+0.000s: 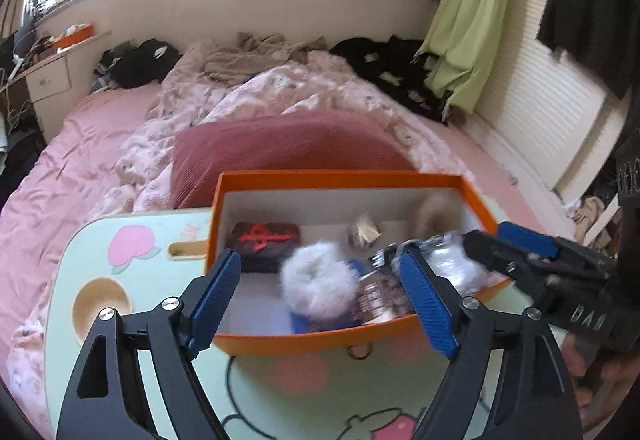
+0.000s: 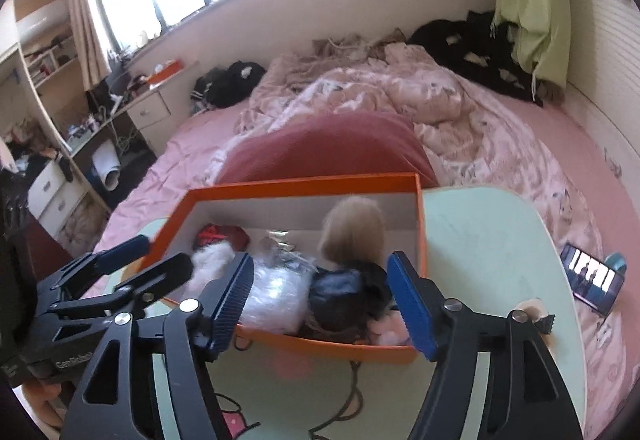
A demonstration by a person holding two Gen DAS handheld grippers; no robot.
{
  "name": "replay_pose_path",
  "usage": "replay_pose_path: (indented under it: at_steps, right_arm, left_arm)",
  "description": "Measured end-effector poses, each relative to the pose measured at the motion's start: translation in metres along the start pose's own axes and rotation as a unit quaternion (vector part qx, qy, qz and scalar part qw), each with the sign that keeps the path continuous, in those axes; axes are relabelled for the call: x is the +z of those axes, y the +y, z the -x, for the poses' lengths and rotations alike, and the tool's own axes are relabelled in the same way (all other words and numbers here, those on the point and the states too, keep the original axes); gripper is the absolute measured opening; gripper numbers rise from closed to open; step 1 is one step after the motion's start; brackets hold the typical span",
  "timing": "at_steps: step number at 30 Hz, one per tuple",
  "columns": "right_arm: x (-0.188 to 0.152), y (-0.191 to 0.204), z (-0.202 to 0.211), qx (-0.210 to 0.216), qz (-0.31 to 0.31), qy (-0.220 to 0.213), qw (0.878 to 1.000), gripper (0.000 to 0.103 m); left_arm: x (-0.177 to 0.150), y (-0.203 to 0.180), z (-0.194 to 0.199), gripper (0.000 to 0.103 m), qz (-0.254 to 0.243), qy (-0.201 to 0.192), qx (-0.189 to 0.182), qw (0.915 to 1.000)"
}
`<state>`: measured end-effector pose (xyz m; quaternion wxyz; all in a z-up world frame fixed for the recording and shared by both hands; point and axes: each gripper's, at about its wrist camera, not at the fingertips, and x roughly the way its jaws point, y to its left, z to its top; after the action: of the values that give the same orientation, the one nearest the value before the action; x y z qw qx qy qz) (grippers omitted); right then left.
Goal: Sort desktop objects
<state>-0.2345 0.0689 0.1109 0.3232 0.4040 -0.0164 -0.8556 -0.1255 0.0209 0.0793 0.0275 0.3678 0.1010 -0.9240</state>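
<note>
An orange box with a white inside stands on a pale green lap table. It holds a dark pouch with red print, a white fluffy scrunchie, a clear plastic packet, a foil piece and a beige fluffy scrunchie. My left gripper is open and empty over the box's near wall. My right gripper is open and empty over the box, above the clear packet and a dark bundle. The beige scrunchie is by the far wall.
The table stands on a bed with pink sheets, a red pillow and a crumpled duvet behind the box. A phone lies on the bed right of the table. A cluttered desk is at the left.
</note>
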Motion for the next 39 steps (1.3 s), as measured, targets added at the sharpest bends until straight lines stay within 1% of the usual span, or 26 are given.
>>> replay_pose_path:
  at_steps: [1, 2, 3, 4, 8, 10, 13, 16, 19, 21, 22, 24, 26, 27, 29, 31, 33, 34, 36, 39]
  right_arm:
    - [0.000, -0.004, -0.002, 0.009, -0.010, 0.002, 1.000, 0.070]
    - [0.002, -0.006, -0.001, 0.016, -0.014, 0.001, 1.000, 0.069]
    - [0.003, -0.008, 0.000, 0.025, -0.019, 0.004, 1.000, 0.069]
    - [0.003, -0.009, 0.002, 0.030, -0.020, 0.009, 0.999, 0.069]
    - [-0.002, -0.002, 0.004, 0.014, 0.002, 0.022, 1.000, 0.069]
    - [-0.010, 0.001, 0.011, 0.006, 0.012, 0.020, 1.000, 0.069]
    - [-0.023, 0.002, 0.019, 0.011, 0.030, 0.012, 0.999, 0.069]
    - [-0.035, 0.002, 0.028, 0.018, 0.036, 0.004, 0.999, 0.069]
    - [-0.041, 0.005, 0.032, 0.013, 0.040, -0.003, 0.999, 0.069]
    - [-0.044, 0.007, 0.035, 0.015, 0.043, -0.015, 0.999, 0.069]
    - [-0.046, 0.006, 0.039, 0.031, 0.037, -0.029, 0.998, 0.069]
    - [-0.051, 0.005, 0.053, 0.043, 0.028, -0.057, 0.997, 0.069]
    - [-0.059, 0.014, 0.074, 0.037, 0.041, -0.085, 0.995, 0.071]
    - [-0.065, 0.019, 0.084, 0.026, 0.055, -0.096, 0.994, 0.077]
    - [-0.080, 0.030, 0.096, -0.004, 0.080, -0.101, 0.992, 0.083]
    - [-0.097, 0.034, 0.095, -0.021, 0.095, -0.075, 0.992, 0.083]
    - [-0.115, 0.035, 0.085, -0.034, 0.102, -0.040, 0.993, 0.083]
    - [-0.122, 0.034, 0.080, -0.040, 0.104, -0.030, 0.993, 0.083]
    - [-0.136, 0.031, 0.067, -0.053, 0.106, -0.009, 0.993, 0.083]
    - [-0.144, 0.022, 0.057, -0.050, 0.093, 0.009, 0.994, 0.083]
  left_arm:
    - [-0.001, 0.005, -0.006, 0.082, 0.008, 0.011, 0.005, 0.9999]
    - [-0.002, 0.009, -0.011, 0.082, 0.015, 0.018, -0.004, 0.9997]
    - [-0.004, 0.011, -0.010, 0.083, 0.014, 0.013, -0.009, 0.9998]
    - [-0.005, 0.009, -0.010, 0.083, 0.009, 0.010, -0.006, 0.9999]
    - [-0.016, -0.010, -0.008, 0.083, -0.038, 0.012, 0.037, 0.9985]
    - [-0.022, -0.011, -0.001, 0.083, -0.034, 0.006, 0.032, 0.9989]
    - [-0.031, -0.014, 0.011, 0.083, -0.038, 0.006, 0.023, 0.9990]
    - [-0.043, -0.016, 0.025, 0.083, -0.038, 0.003, 0.013, 0.9992]
    - [-0.051, -0.017, 0.036, 0.083, -0.033, 0.000, 0.004, 0.9994]
    - [-0.051, -0.016, 0.040, 0.083, -0.031, -0.010, -0.005, 0.9994]
    - [-0.051, -0.016, 0.047, 0.083, -0.032, -0.030, -0.009, 0.9990]
    - [-0.052, -0.017, 0.061, 0.083, -0.035, -0.062, -0.007, 0.9975]
    - [-0.054, -0.022, 0.076, 0.083, -0.048, -0.068, -0.025, 0.9962]
    - [-0.057, -0.029, 0.083, 0.083, -0.064, -0.059, -0.033, 0.9956]
    - [-0.068, -0.039, 0.091, 0.083, -0.094, -0.043, -0.030, 0.9942]
    - [-0.084, -0.045, 0.092, 0.083, -0.109, -0.030, -0.026, 0.9933]
    - [-0.100, -0.046, 0.080, 0.083, -0.105, 0.003, -0.031, 0.9939]
    - [-0.106, -0.045, 0.073, 0.083, -0.101, 0.017, -0.032, 0.9943]
    - [-0.115, -0.042, 0.058, 0.083, -0.088, 0.035, -0.022, 0.9953]
    - [-0.117, -0.034, 0.046, 0.083, -0.064, 0.058, -0.010, 0.9962]
